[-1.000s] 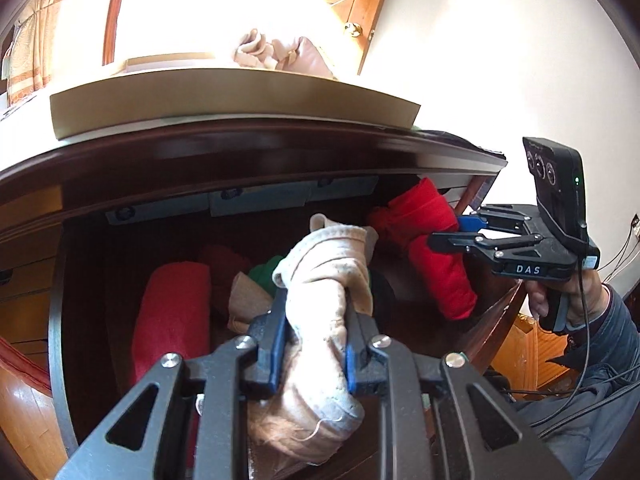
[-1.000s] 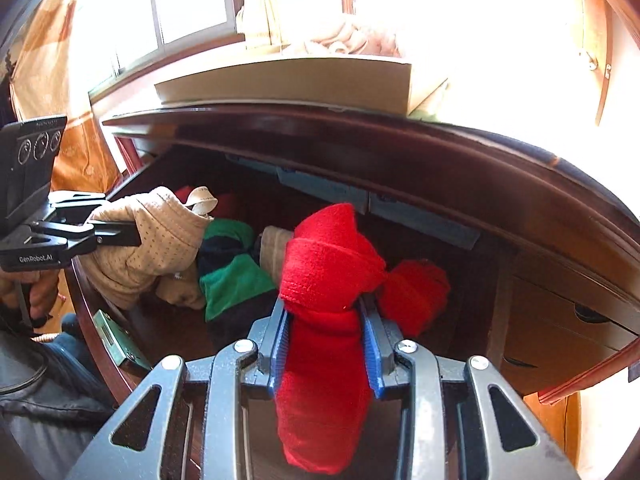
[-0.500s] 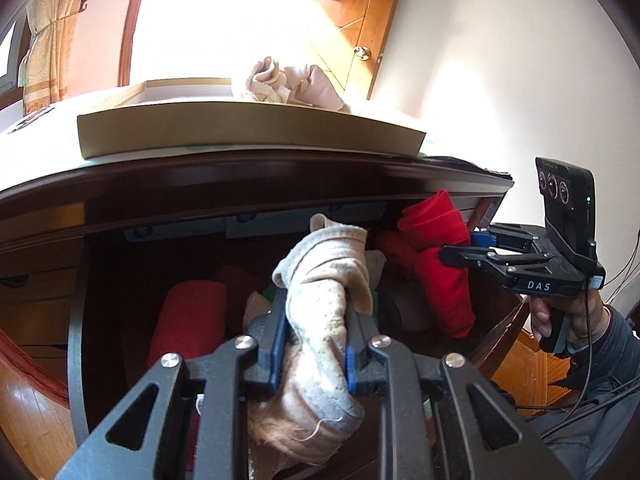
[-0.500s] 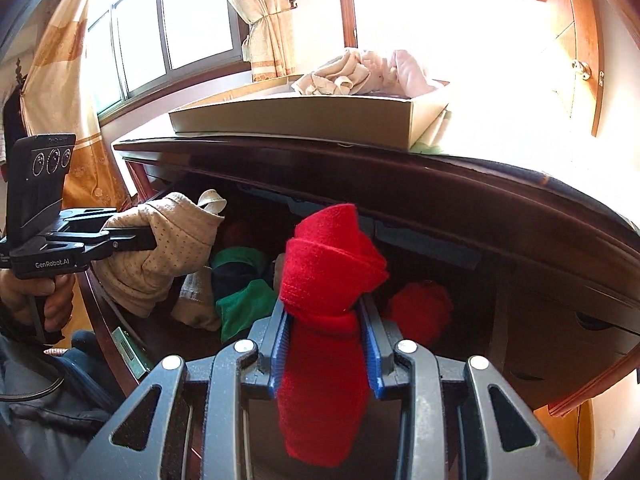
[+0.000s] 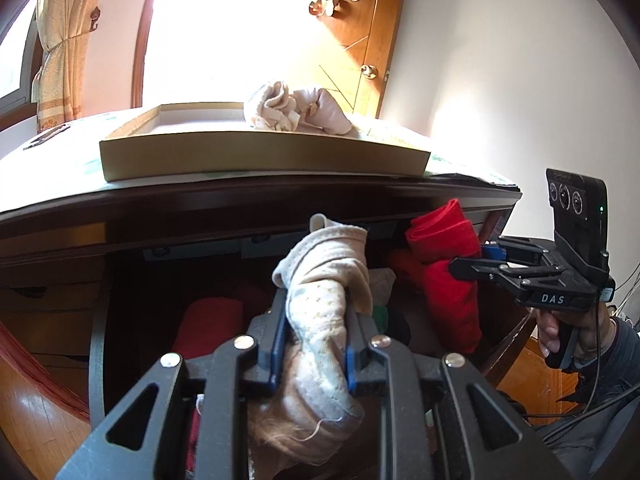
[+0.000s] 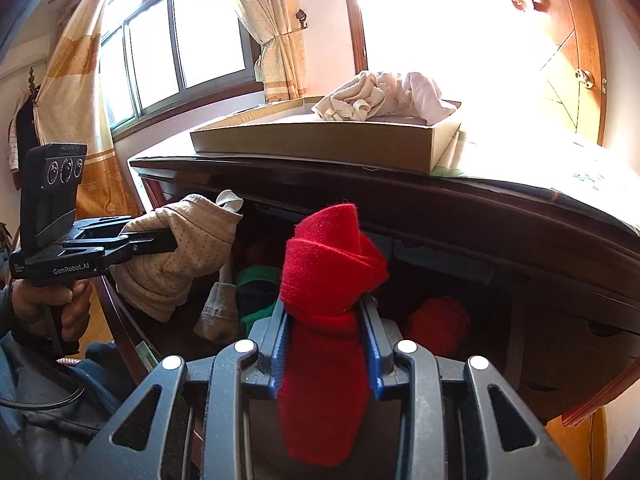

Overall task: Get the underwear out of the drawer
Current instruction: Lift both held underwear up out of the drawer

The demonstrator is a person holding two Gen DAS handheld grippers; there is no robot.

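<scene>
My left gripper (image 5: 314, 322) is shut on a beige dotted underwear (image 5: 320, 300) and holds it above the open dark wooden drawer (image 5: 96, 344). It also shows in the right wrist view (image 6: 180, 256). My right gripper (image 6: 325, 320) is shut on a red rolled underwear (image 6: 324, 296), lifted to about the height of the dresser's top edge; in the left wrist view it shows at the right (image 5: 444, 264). More rolled pieces lie in the drawer: red (image 5: 208, 324), green (image 6: 256, 280), another red (image 6: 438, 320).
A shallow cardboard box (image 5: 264, 156) sits on the dresser top (image 6: 520, 188) and holds pale crumpled garments (image 5: 296, 110). A window with curtains (image 6: 176, 48) is behind at the left, a wooden door (image 5: 360, 64) at the right. A beige sock (image 6: 220, 308) hangs in the drawer.
Both grippers have risen with their garments, out of the drawer toward the dresser top. The box and its contents now show lower and fuller in both views.
</scene>
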